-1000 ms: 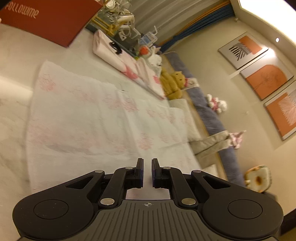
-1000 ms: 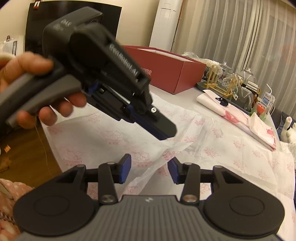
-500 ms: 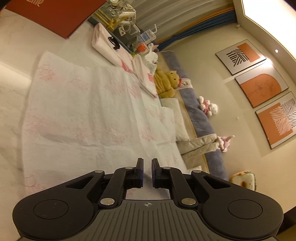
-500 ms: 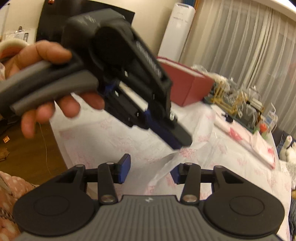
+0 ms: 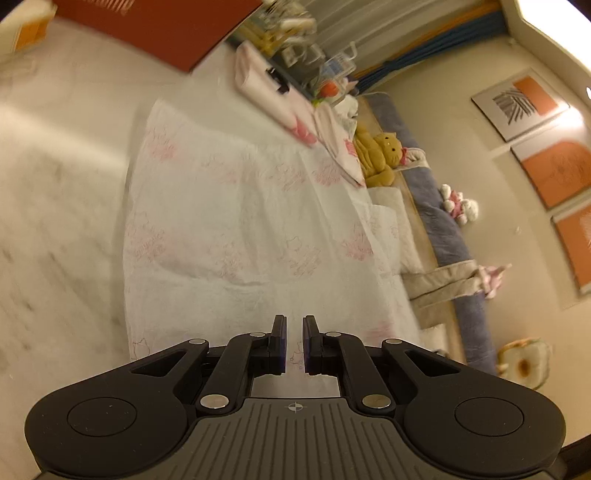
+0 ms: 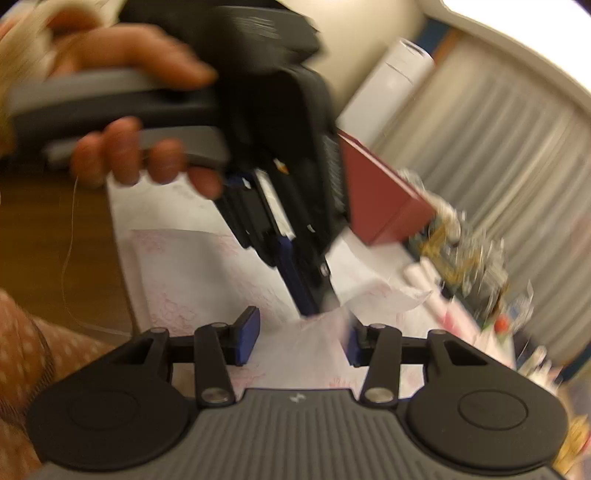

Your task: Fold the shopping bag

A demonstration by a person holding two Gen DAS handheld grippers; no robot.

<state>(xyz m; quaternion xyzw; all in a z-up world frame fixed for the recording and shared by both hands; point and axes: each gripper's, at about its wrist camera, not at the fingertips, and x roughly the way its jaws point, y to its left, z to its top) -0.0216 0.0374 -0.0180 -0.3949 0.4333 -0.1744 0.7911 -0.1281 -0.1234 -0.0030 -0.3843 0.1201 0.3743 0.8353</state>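
A: Where does the shopping bag [image 5: 236, 229] lie?

B: Flat on the pale marbled counter [image 5: 62, 192], a thin white sheet printed with faint pink figures. In the left wrist view it runs from the tongs away toward a folded pink-and-white cloth [image 5: 280, 107] near the counter's far edge. A dark red box [image 5: 162, 26] stands beyond it at the upper left.

A: State of the left tongs [image 5: 294, 345]?

B: Pads nearly together, with only a narrow slit between them. In the right wrist view the left tongs' tip [image 6: 317, 295] meets a raised, crumpled fold of the bag [image 6: 373, 295]. Blur hides whether the film is pinched there, but the pads read as closed. A hand [image 6: 122, 110] grips the grey handle.

A: And the right tongs [image 6: 301, 341]?

B: The jaws stand apart and are opening. The lifted fold of the bag rises between the blue pads [image 6: 248, 339]; it lies against the right-hand pad, while the left-hand pad stands clear of it.

A: Background?

B: In the right wrist view, the red box [image 6: 380, 199] and pleated curtains [image 6: 491, 155], both blurred. In the left wrist view, a yellow plush toy [image 5: 380, 155] on a blue-grey cushion [image 5: 439, 221] and orange framed prints [image 5: 554, 170] on the wall.
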